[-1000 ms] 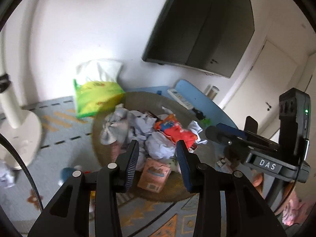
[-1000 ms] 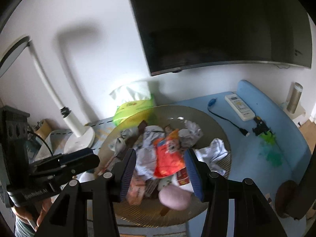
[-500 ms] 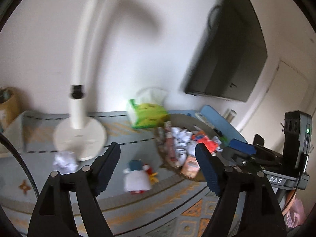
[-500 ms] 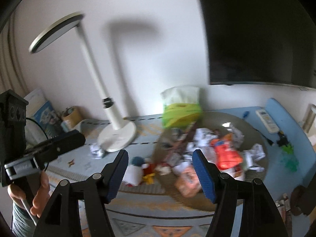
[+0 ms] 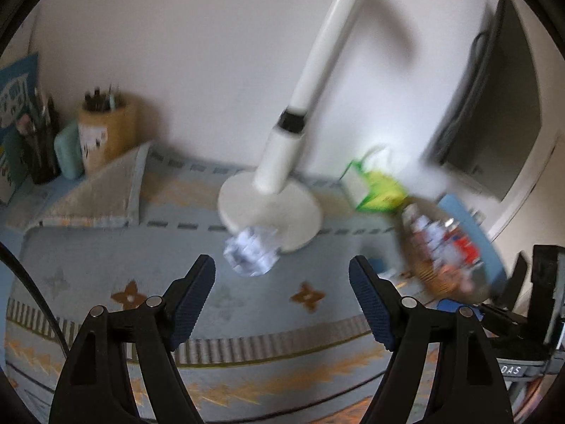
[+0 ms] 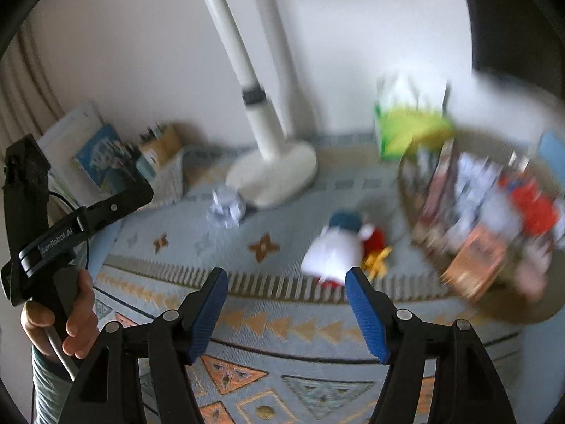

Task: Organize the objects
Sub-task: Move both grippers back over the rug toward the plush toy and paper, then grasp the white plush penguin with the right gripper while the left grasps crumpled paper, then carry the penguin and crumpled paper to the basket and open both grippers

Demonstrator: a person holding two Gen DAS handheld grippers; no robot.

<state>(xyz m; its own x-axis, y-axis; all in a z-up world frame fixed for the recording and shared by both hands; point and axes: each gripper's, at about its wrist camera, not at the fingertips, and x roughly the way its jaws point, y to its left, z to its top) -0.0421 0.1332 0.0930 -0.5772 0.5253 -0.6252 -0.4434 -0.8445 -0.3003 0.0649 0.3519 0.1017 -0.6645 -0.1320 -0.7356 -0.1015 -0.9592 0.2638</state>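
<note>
Left gripper [image 5: 281,295]: jaws spread wide, nothing between them; they have just been opening. It hangs over the patterned cloth [image 5: 247,321] that covers the worktop.

Right gripper [image 6: 286,305]: jaws likewise parted and empty, also just opened further. It points down at the cloth's fringed band.

Crumpled paper ball [image 5: 250,252]: white, lying on the cloth, touching or just overlapping the near edge of the lamp base [image 5: 270,210]. In the left wrist view it sits beyond the jaws, slightly left of centre between them. In the right wrist view it lies well to the left of the jaws.

Stuffed toy [image 6: 335,251]: white body, dark blue cap, red and yellow parts on its right side. It lies on the cloth just beyond the right gripper's right finger, between the lamp base and the round woven tray [image 6: 494,304].

Round woven tray: at the right of both views, heaped with crumpled papers, a red packet [image 6: 529,205] and an orange-brown packet [image 6: 476,261]. Blurred; finer contents cannot be told.

Tissue pack [image 6: 409,130]: green and yellow with white tissue standing out of the top, against the wall behind the tray.

Desk lamp: white stem rising from the round base near the wall.

Pen holder [image 5: 106,134]: tan cylinder with pens, far left by the wall, beside books.

A person's hand [image 6: 63,321] grips the left gripper's handle at the left edge of the right wrist view.
</note>
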